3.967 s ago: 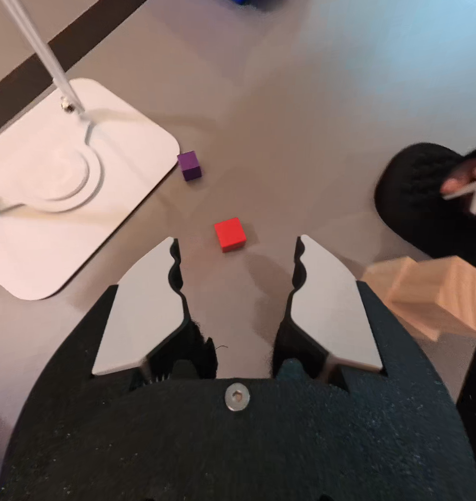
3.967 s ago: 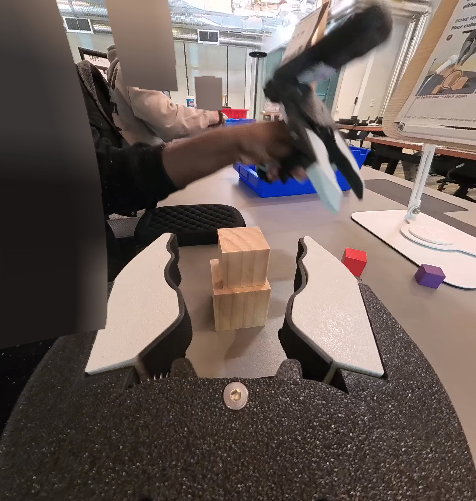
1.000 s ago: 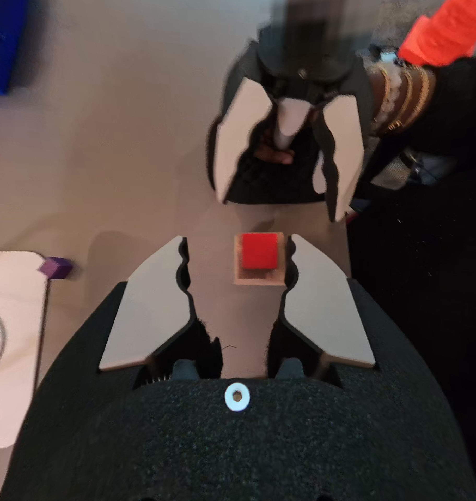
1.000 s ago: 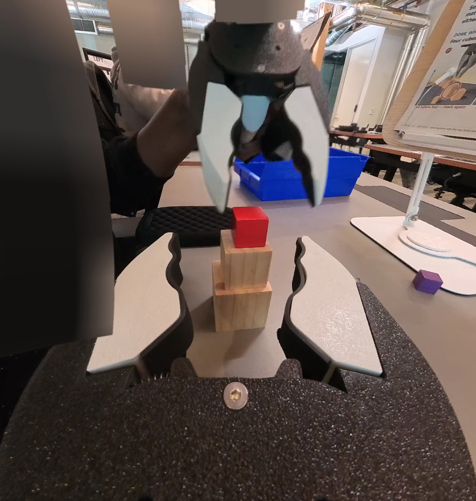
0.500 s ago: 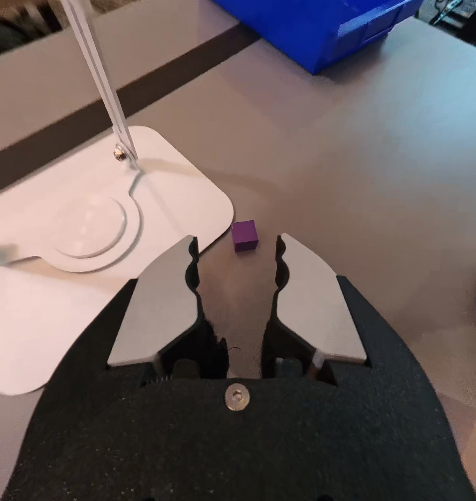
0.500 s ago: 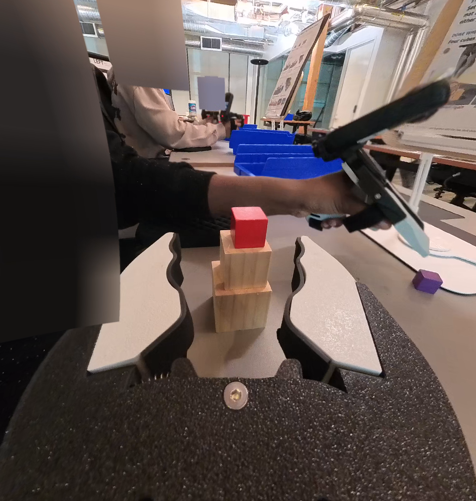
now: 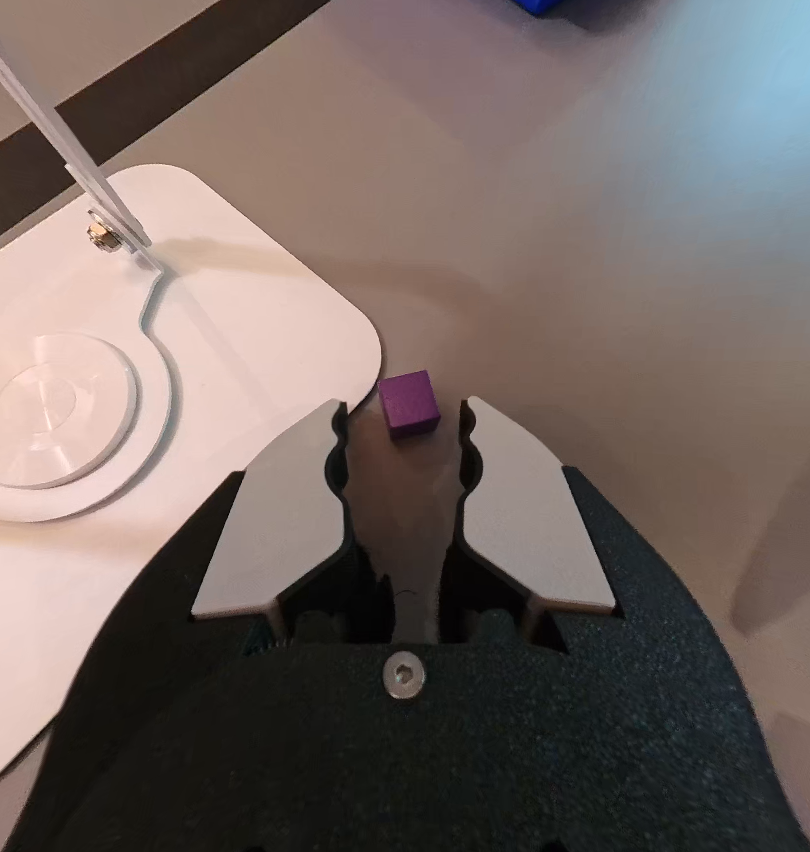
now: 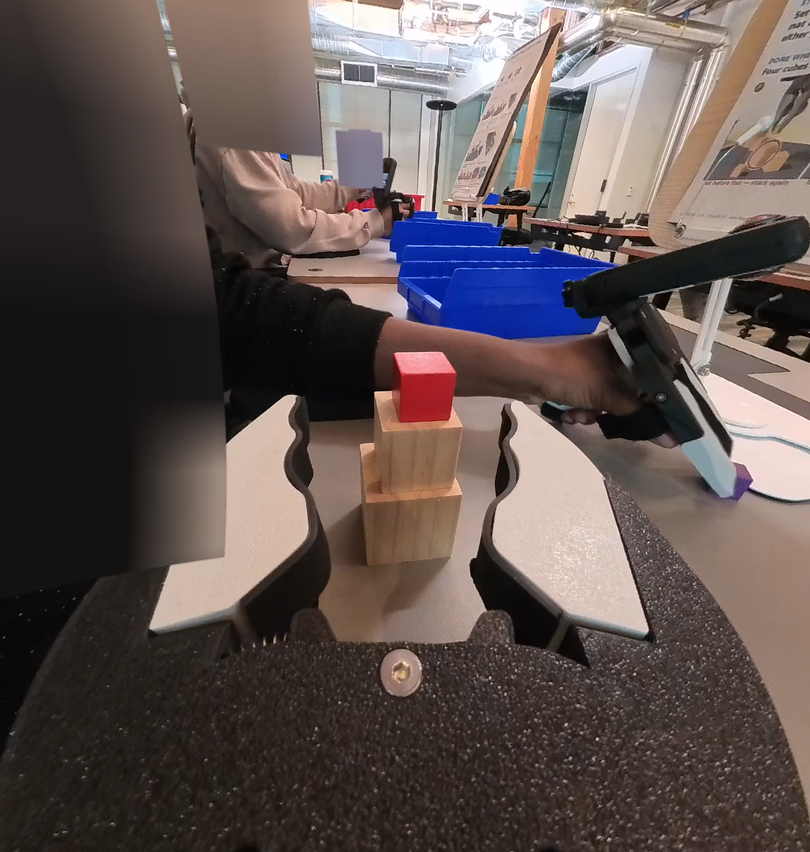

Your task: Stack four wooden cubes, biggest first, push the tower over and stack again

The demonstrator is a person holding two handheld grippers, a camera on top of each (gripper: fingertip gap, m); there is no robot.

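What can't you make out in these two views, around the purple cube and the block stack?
- Purple cube: right wrist view, mostly covered by the left claw and blurred; contact unclear there.
- Blue bin: left wrist view, cut off by the top edge.
- Stand post: left wrist view, runs out at the top-left corner.
- Bottom wooden block: right wrist view, its top hidden under the upper wooden block.

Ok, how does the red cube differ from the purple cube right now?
The red cube tops a stack of two wooden blocks; the purple cube lies on the table beside a white stand base. The red one sits clear ahead of the right gripper; the purple one lies between the left gripper's open jaws, untouched. Both are small, plain-coloured cubes.
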